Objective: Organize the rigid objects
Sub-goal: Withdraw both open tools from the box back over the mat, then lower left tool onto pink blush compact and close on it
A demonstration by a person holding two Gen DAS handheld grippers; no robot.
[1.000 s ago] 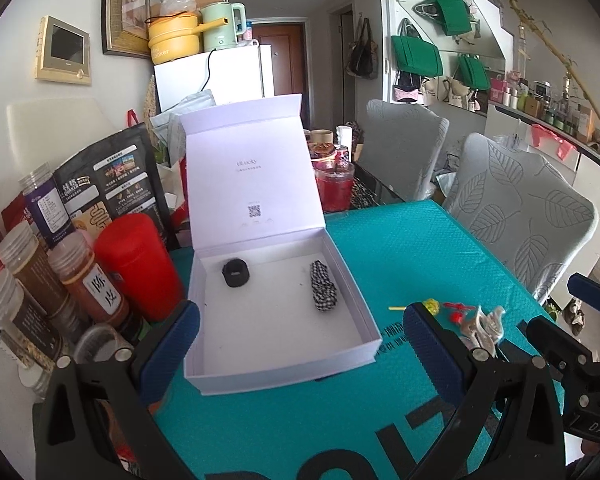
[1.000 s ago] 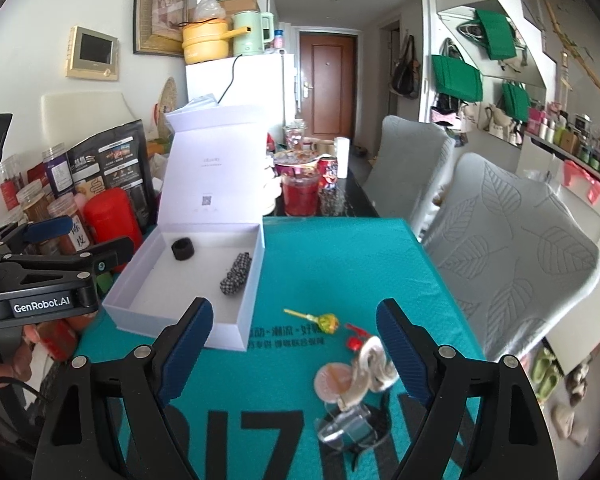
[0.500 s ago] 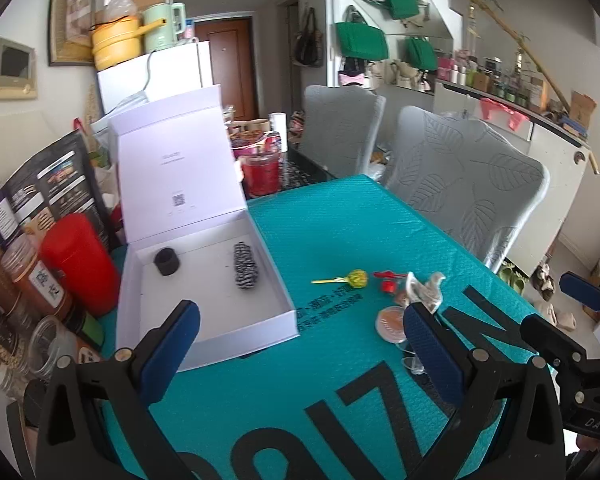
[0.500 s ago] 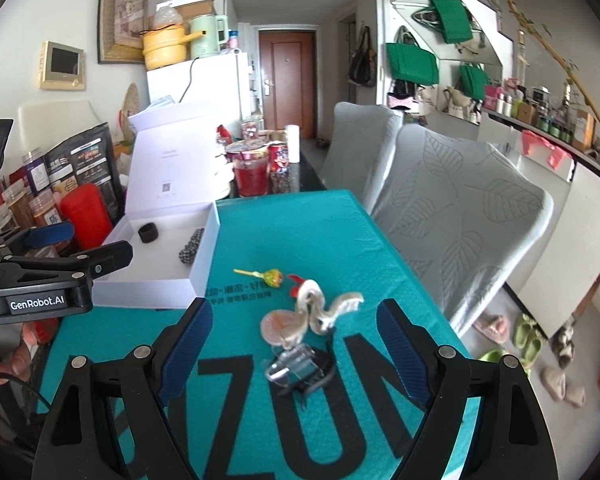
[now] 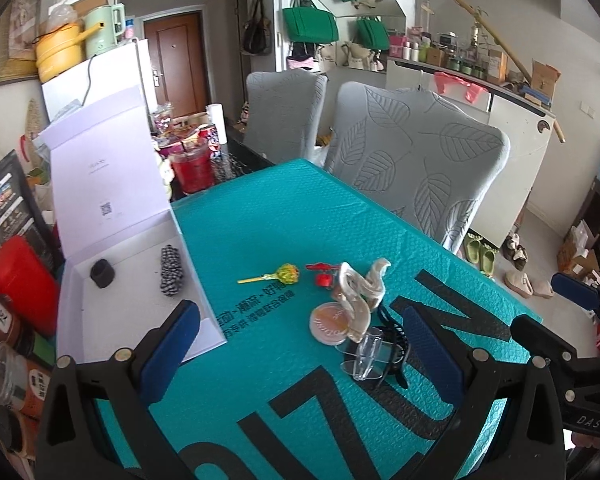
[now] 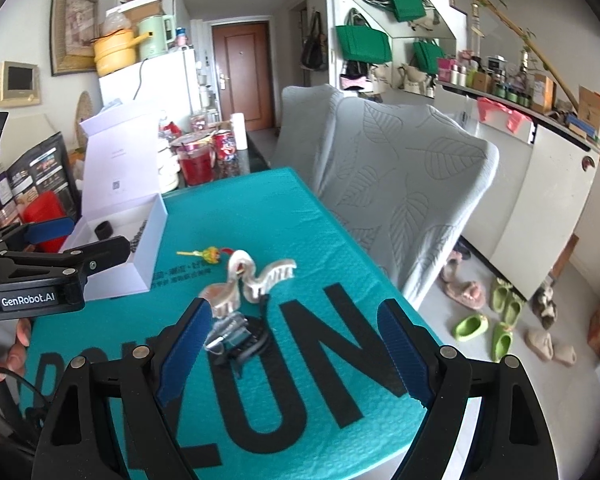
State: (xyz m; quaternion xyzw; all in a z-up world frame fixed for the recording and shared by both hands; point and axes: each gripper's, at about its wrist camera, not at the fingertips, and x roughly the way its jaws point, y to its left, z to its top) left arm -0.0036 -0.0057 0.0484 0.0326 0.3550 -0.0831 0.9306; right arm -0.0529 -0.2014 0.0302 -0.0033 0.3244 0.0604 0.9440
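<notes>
A pile of small items lies on the teal mat [image 5: 300, 208]: a pearly claw clip [image 5: 360, 292], a round orange compact [image 5: 330, 320], a clear clip [image 5: 366, 354], a black band [image 5: 398, 344], a lollipop [image 5: 284, 274] and a small red piece [image 5: 320, 274]. My left gripper [image 5: 300, 344] hangs open just short of the pile, holding nothing. The white box [image 5: 204, 312], lid up, holds a black ring [image 5: 102, 274] and a checked roll [image 5: 171, 270]. My right gripper [image 6: 292, 340] is open, with the clear clip [image 6: 226, 330] by its left pad and the claw clip [image 6: 256, 276] beyond.
Jars, a red canister [image 5: 22, 280] and a black pouch crowd the table's left side. A red drink jar [image 5: 192, 170] stands behind the box. Grey leaf-patterned chairs [image 5: 416, 160] line the far edge. Slippers [image 6: 500, 320] lie on the floor to the right.
Both grippers have swung right, away from the white box and toward the pile of small items, sinking slightly. Both have stayed open and empty.
</notes>
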